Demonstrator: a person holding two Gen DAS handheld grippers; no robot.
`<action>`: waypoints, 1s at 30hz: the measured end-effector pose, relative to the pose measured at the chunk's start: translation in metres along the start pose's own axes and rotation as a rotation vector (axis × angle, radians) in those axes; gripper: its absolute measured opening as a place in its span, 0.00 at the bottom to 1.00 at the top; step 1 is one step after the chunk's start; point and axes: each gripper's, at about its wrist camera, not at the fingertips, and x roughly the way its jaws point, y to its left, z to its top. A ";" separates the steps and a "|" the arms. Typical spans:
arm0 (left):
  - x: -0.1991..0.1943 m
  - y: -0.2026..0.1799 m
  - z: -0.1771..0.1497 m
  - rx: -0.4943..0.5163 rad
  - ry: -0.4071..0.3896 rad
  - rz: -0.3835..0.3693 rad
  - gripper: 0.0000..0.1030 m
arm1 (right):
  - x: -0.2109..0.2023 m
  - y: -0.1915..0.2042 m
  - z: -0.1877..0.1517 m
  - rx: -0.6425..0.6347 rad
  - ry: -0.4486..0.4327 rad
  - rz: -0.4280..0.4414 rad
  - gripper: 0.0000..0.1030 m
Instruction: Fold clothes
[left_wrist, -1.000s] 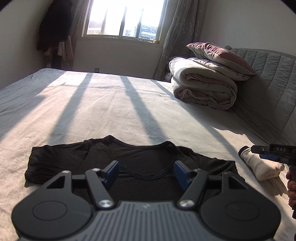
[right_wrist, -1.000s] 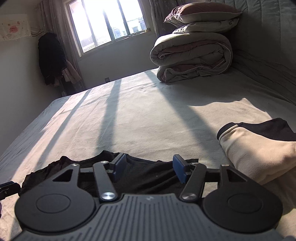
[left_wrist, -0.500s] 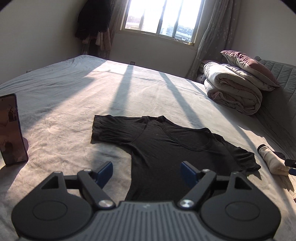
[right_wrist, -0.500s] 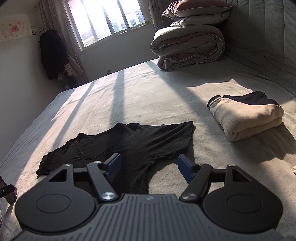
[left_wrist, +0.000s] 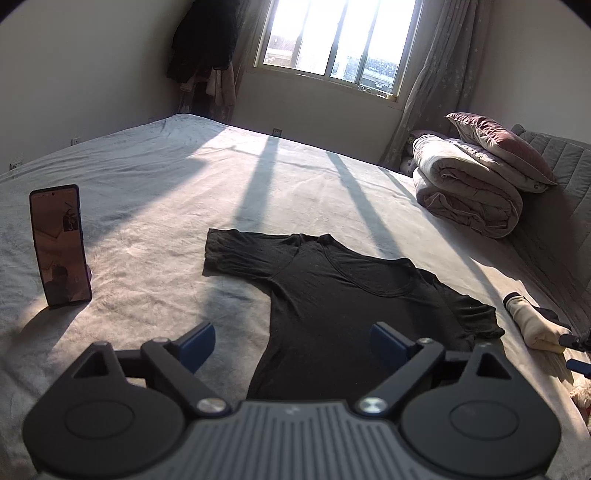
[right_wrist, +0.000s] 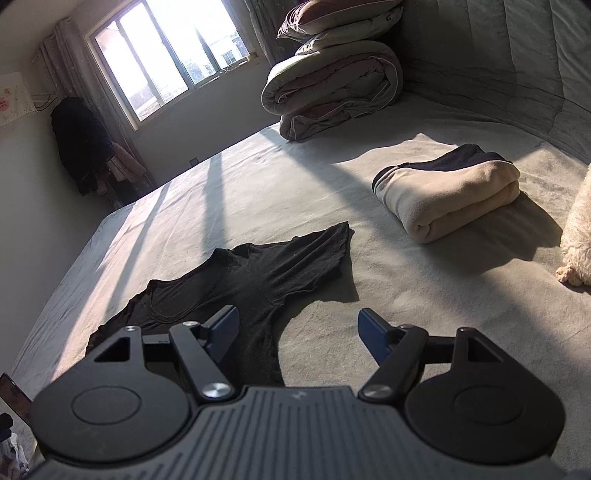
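Note:
A black T-shirt (left_wrist: 332, 291) lies spread flat on the bed, collar toward the window and sleeves out to both sides; it shows too in the right wrist view (right_wrist: 243, 288). My left gripper (left_wrist: 291, 341) hovers over the shirt's left lower side, its jaws opening, nothing between them. Over the shirt's right edge under the sleeve, my right gripper (right_wrist: 297, 330) also has its jaws opening and holds nothing. The tip of the right gripper (left_wrist: 576, 341) peeks in at the left view's right edge.
A folded cream and black garment (right_wrist: 450, 195) lies right of the shirt. A rolled duvet with pillows (right_wrist: 340, 85) sits by the padded headboard. A phone (left_wrist: 61, 245) stands upright on the bed at left. A white furry animal (right_wrist: 578, 236) is at the right edge.
Both grippers have pulled back from the shirt's collar end toward its lower part and opened wider. The whole spread shirt, the phone and the furry animal have come into view.

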 end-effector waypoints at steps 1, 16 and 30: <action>0.002 -0.004 0.002 0.002 -0.002 -0.004 0.92 | 0.000 -0.002 0.000 0.011 -0.002 -0.004 0.74; 0.130 -0.062 0.001 -0.010 0.082 -0.120 0.96 | 0.067 -0.034 -0.012 0.187 0.042 -0.060 0.76; 0.237 -0.127 0.006 0.042 0.120 -0.276 0.79 | 0.153 -0.060 0.001 0.361 -0.021 0.029 0.67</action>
